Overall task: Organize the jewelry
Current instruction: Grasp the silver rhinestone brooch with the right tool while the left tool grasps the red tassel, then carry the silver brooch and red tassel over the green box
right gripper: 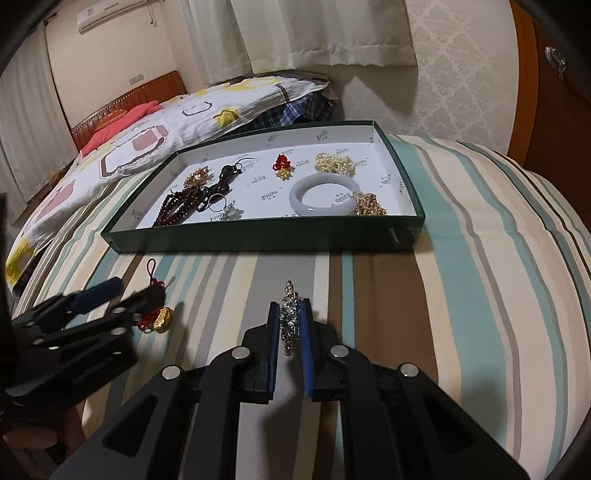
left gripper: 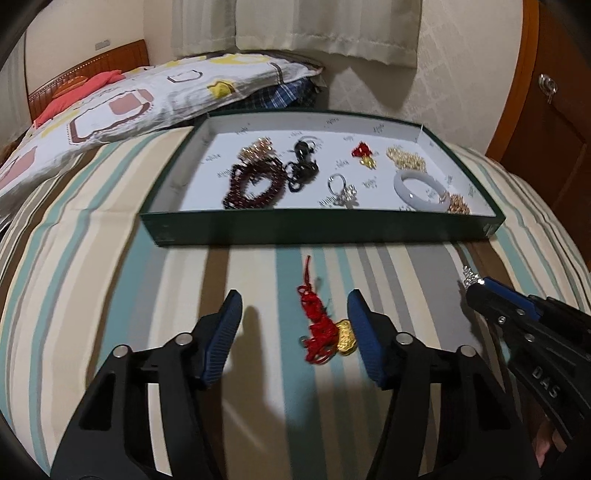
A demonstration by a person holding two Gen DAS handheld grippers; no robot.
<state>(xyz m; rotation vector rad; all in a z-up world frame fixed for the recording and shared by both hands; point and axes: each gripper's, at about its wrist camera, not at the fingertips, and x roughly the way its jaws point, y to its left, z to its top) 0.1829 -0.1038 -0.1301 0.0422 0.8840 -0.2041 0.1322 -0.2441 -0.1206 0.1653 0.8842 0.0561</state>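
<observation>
Left wrist: striped bed (left gripper: 92, 258), curtain (left gripper: 325, 29), pillow (left gripper: 122, 103). Green tray (left gripper: 325, 230) holds jewelry. Left gripper (left gripper: 293, 314) open around red charm (left gripper: 321, 332) on bed. "DAS" on right gripper (left gripper: 471, 286).
Right wrist: same bed, air conditioner (right gripper: 110, 11). Right gripper (right gripper: 290, 317) clamps sparkly brooch (right gripper: 290, 317), short of tray.

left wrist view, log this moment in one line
left gripper: open around red knot charm on bedspread | right gripper: shut on rhinestone piece | tray: ahead
</observation>
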